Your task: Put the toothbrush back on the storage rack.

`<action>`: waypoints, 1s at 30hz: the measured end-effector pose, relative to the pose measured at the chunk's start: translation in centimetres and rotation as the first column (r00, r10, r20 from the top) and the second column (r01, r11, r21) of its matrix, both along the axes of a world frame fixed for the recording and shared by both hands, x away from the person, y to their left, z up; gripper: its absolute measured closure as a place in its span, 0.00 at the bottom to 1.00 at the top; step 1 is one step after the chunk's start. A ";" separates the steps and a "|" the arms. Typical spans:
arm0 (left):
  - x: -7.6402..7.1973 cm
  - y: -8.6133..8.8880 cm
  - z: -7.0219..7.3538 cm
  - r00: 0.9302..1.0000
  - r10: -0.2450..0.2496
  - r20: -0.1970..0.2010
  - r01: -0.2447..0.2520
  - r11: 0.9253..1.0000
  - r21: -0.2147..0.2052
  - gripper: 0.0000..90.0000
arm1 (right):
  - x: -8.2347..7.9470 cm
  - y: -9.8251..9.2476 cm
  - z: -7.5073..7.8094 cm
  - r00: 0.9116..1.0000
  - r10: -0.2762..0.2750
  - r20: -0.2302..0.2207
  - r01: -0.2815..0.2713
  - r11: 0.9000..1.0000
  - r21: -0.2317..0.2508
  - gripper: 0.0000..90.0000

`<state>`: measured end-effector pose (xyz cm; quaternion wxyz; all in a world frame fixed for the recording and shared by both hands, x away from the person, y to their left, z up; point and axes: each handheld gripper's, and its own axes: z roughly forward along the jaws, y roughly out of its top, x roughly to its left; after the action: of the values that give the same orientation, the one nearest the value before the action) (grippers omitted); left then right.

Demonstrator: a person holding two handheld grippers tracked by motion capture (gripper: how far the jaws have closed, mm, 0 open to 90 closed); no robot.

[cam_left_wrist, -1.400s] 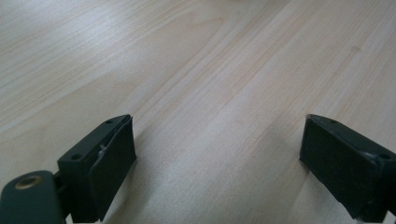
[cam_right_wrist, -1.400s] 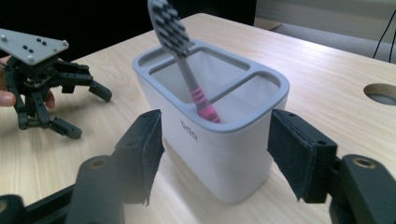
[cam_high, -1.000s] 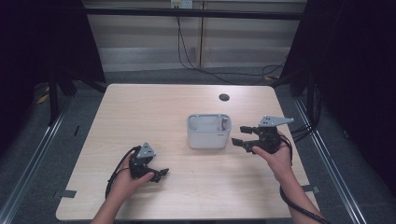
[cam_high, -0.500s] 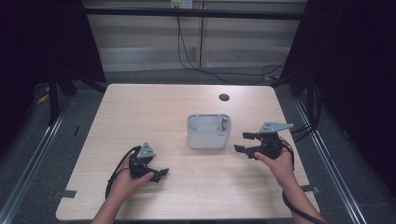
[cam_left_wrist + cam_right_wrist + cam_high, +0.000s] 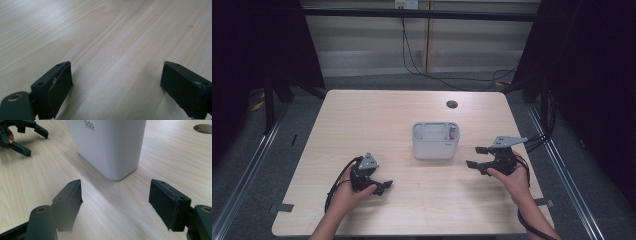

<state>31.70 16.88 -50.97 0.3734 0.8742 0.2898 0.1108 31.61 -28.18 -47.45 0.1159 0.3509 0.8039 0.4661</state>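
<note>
White plastic box with rounded corners sits near the middle of the pale wooden table, open side up. Something small and reddish may lie inside at its 3 o'clock edge, but that is hard to tell.

At 4 o'clock from the box, the right gripper has come down lower than it was a second ago. Its jaws have just been opening and stand wide with nothing between them. They point at the box's side, so I think a grab on the box comes next.

At 8 o'clock, the left gripper rests low on the table, wide and empty too.

A round dark hole sits at the table's 1 o'clock. Black cables hang on the wall behind, and the room around is dark.
</note>
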 end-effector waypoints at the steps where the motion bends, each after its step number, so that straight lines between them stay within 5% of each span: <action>1: 0.0 0.0 0.0 1.000 0.000 0.000 0.000 1.000 0.000 0.11 | 0.0 0.0 0.0 1.000 0.000 0.000 0.000 1.000 0.000 0.29; 30: 0.0 0.0 0.0 1.000 0.000 0.001 0.000 1.000 0.000 0.11 | -0.1 -0.8 -2.9 0.998 -0.008 -0.061 0.001 0.992 -0.126 0.25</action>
<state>31.70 16.88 -50.97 0.3736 0.8741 0.2898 0.1111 31.55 -29.01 -50.36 0.1140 0.3588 0.8341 0.4033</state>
